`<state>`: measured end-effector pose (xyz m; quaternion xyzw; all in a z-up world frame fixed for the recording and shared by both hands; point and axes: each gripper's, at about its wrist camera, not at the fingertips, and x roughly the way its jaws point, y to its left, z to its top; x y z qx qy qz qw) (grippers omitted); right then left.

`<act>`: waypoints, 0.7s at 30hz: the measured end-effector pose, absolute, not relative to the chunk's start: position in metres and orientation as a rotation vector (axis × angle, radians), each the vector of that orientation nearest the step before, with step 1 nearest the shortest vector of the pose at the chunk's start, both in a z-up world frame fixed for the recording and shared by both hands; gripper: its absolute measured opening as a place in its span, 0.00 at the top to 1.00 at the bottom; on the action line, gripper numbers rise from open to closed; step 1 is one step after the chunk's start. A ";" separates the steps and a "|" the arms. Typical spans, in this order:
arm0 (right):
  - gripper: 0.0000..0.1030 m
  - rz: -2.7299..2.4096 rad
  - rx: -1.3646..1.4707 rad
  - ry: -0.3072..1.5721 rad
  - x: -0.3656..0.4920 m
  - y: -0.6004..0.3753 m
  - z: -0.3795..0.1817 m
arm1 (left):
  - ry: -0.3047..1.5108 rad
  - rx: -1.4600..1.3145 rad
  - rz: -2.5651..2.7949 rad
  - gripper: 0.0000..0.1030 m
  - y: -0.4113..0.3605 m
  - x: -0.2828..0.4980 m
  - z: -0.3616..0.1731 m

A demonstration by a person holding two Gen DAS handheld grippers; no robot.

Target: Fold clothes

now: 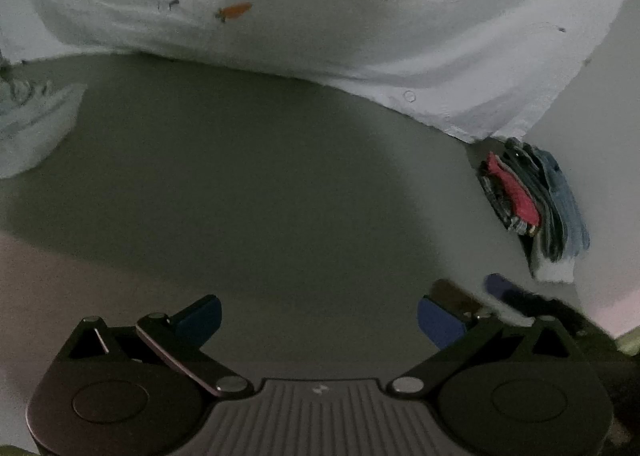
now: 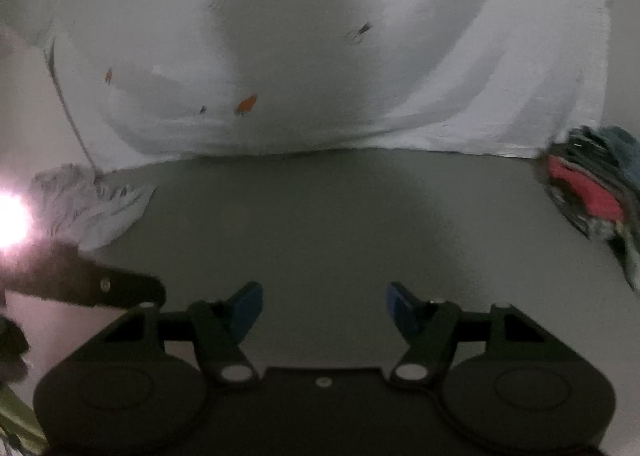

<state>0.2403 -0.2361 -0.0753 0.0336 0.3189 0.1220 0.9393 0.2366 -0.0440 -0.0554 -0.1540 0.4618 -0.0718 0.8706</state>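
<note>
Smooth grey tabletop [image 1: 260, 176], rumpled white garment [image 1: 320, 36]

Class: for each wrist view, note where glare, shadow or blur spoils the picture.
Right wrist view: strong glare at the left edge, a round shadow on the white carrot-print garment, and a blurred clothes pile. Left wrist view: dim, with broad shadow across the grey table and smeared detail at the lower right.

The white garment [image 1: 320, 28] is thin woven cloth, matt, softly creased, with small orange prints. The table [image 1: 260, 176] looks smooth and matt grey. The stack of folded clothes [image 1: 532, 196] is mixed cloth, some like denim. The left gripper [image 1: 318, 322] is matt black plastic with blue pads [image 1: 438, 320] and shiny metal pins.
</note>
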 end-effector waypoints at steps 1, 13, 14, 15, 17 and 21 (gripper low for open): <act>0.33 0.270 0.057 0.664 0.254 -0.234 -0.079 | 0.965 -0.334 -0.144 0.00 -0.041 0.245 -0.053; 0.48 0.452 -0.160 0.619 0.356 -0.104 -0.073 | 0.829 -0.348 0.068 0.01 0.114 0.292 -0.059; 0.49 0.446 -0.170 0.611 0.362 -0.089 -0.069 | 0.824 -0.370 0.093 0.01 0.138 0.300 -0.063; 0.50 0.434 -0.178 0.608 0.366 -0.072 -0.066 | 0.819 -0.392 0.118 0.01 0.163 0.307 -0.068; 0.51 0.417 -0.206 0.606 0.375 -0.033 -0.064 | 0.799 -0.439 0.174 0.01 0.213 0.320 -0.080; 0.58 0.471 -0.291 0.640 0.397 0.055 -0.076 | 0.741 -0.475 0.275 0.01 0.306 0.333 -0.110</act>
